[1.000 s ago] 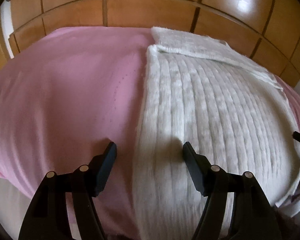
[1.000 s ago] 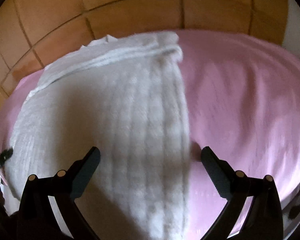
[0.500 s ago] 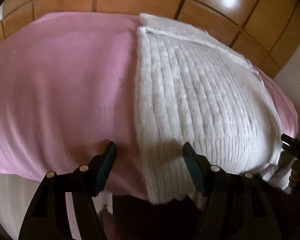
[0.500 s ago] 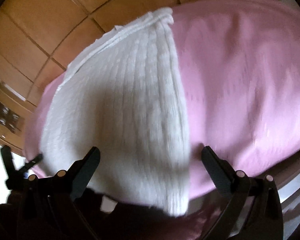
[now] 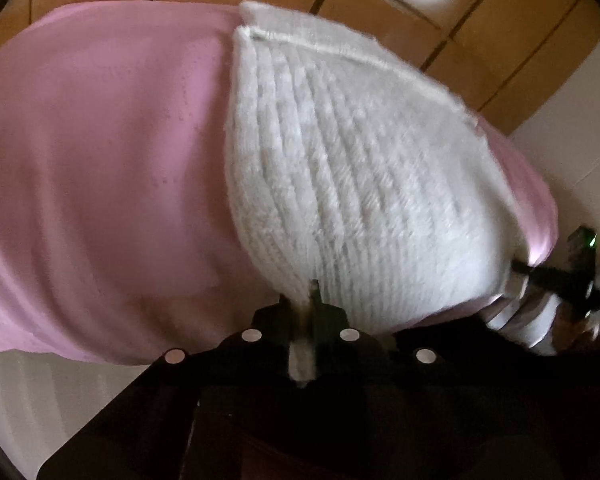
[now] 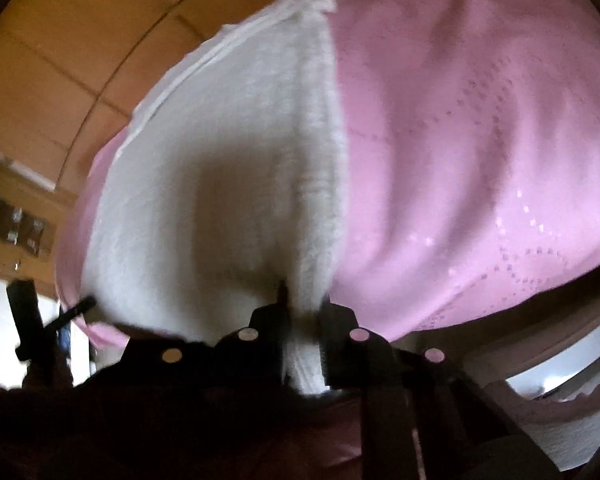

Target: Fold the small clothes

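- The white ribbed knit garment [image 5: 360,184] lies on the pink cloth [image 5: 100,168], which covers a raised surface; the wooden floor [image 5: 480,28] shows beyond it at 12 o'clock.
- In the left wrist view, the garment fills the area from 12 to 4 o'clock, its straight left edge running from 12 down to 6 o'clock, with a hemmed band along its far edge.
- The left gripper [image 5: 304,308] sits at 6 o'clock, its 2 jaws drawn narrow and pinching the garment's near left corner; a strip of white knit shows between them.
- The right gripper [image 6: 302,316] sits at 6 o'clock in its own view, jaws close together around the garment's [image 6: 228,168] near right corner, white fabric bunched between them.
- In the right wrist view, the pink cloth [image 6: 480,152] spreads from 12 to 4 o'clock, dotted with a small perforated pattern.
- Each gripper is visible from the other's camera: the right at 3 o'clock, the left [image 6: 52,320] at 9 o'clock.
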